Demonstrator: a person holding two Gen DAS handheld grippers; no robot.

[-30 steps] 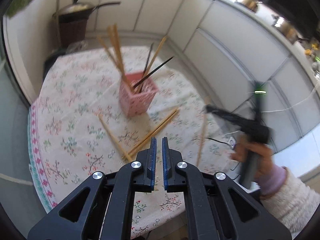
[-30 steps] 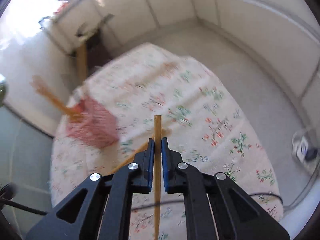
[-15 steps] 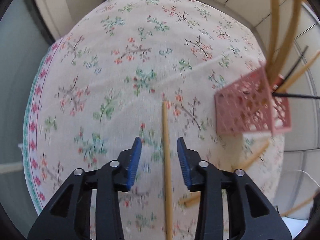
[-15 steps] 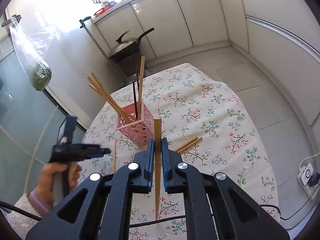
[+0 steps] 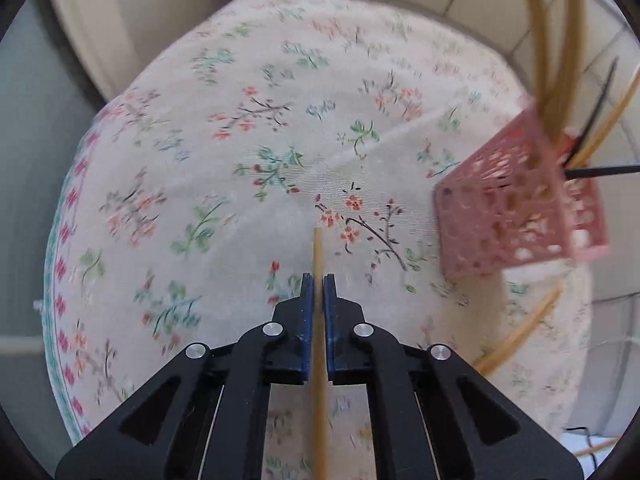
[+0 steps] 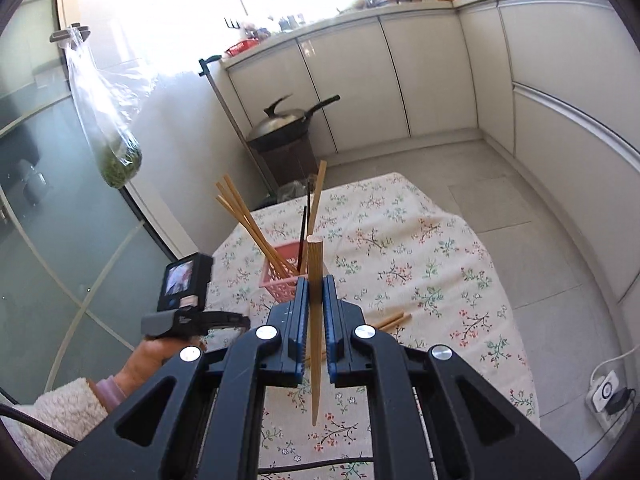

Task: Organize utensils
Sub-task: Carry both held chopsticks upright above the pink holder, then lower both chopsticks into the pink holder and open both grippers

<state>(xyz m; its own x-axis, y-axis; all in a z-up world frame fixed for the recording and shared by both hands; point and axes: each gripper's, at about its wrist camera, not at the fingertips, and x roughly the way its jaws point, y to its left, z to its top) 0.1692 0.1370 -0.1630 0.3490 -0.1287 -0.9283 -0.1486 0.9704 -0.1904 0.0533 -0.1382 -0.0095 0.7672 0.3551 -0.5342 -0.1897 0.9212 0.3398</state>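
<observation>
a: white kitchen cupboards [image 6: 420,80] are standing behind a table under a flowered cloth [image 6: 420,256]. what is sitting on it?

b: a pink basket [image 6: 280,280] is standing near the middle, with wooden and black chopsticks leaning out of it. in the left wrist view that basket [image 5: 516,208] is sitting at about two o'clock from the fingers.

a: and the left gripper [image 5: 319,280]?

b: its jaws are pressing together on a wooden chopstick [image 5: 318,252] that is lying on the cloth, its tip pointing toward twelve o'clock. more loose chopsticks [image 5: 520,332] are lying at about four o'clock.

a: what is the right gripper [image 6: 316,284] doing?

b: it is pinching another chopstick [image 6: 315,320], holding it up over the table with the thick end toward the basket at twelve o'clock. two loose chopsticks [image 6: 394,321] are lying at about two o'clock on the cloth. the person's other hand [image 6: 152,354] is showing at nine o'clock, in a fleecy sleeve [image 6: 60,412].
</observation>
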